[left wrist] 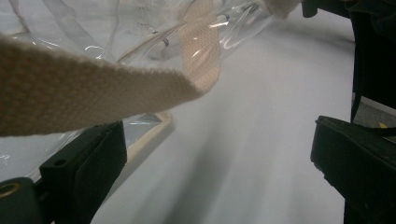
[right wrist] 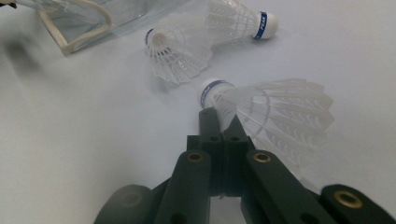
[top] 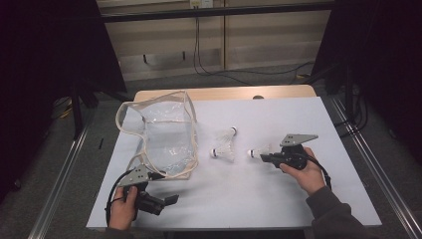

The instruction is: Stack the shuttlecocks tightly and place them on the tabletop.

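Note:
A white shuttlecock (right wrist: 275,112) with a blue-banded cork lies on the white table (top: 239,199). My right gripper (right wrist: 220,122) is shut on the edge of its feather skirt, just behind the cork. In the high view this shuttlecock (top: 260,151) sits at the right gripper's (top: 267,157) tip. Two more shuttlecocks (top: 227,135) (top: 222,153) lie just to the left, one across the other. A clear plastic bag (top: 164,134) with cream trim lies at the left. My left gripper (top: 165,188) stands open at the bag's near corner. The bag's cream strap (left wrist: 93,93) crosses above its left jaw, held by nothing.
The table's front edge runs just below both hands. Metal rails flank the table on either side. Cables hang on the wall behind, and dark curtains close off the left and right.

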Available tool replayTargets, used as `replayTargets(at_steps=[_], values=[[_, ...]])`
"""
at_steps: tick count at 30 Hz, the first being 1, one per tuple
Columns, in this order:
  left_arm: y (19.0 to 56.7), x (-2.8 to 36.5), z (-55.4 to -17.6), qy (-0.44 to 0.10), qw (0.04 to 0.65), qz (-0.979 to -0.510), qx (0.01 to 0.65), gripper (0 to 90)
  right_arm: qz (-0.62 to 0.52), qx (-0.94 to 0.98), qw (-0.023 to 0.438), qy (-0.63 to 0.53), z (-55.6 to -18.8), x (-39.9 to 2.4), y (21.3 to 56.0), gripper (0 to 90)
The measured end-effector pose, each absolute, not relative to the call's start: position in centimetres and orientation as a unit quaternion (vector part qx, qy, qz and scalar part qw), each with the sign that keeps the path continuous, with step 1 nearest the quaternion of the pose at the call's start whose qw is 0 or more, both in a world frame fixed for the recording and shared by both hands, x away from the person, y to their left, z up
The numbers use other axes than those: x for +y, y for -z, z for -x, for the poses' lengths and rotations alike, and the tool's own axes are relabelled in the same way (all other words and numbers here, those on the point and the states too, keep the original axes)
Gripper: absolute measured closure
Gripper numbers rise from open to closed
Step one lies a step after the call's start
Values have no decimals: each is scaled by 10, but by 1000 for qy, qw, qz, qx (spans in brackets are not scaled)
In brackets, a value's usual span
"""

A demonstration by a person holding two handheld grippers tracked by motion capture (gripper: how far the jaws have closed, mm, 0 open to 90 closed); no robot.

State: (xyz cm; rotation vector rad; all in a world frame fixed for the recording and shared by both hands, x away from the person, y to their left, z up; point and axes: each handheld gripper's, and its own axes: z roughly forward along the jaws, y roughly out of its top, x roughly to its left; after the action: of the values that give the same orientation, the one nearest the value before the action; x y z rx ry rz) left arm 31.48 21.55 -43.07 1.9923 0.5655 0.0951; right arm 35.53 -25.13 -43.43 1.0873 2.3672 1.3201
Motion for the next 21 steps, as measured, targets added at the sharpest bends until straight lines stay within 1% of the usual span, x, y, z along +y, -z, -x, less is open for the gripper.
replayTargets(at_steps=[21], values=[[431,216,-315,-39,509,-827,234,37,-360,802,103,-466,-367,-235,431,900]])
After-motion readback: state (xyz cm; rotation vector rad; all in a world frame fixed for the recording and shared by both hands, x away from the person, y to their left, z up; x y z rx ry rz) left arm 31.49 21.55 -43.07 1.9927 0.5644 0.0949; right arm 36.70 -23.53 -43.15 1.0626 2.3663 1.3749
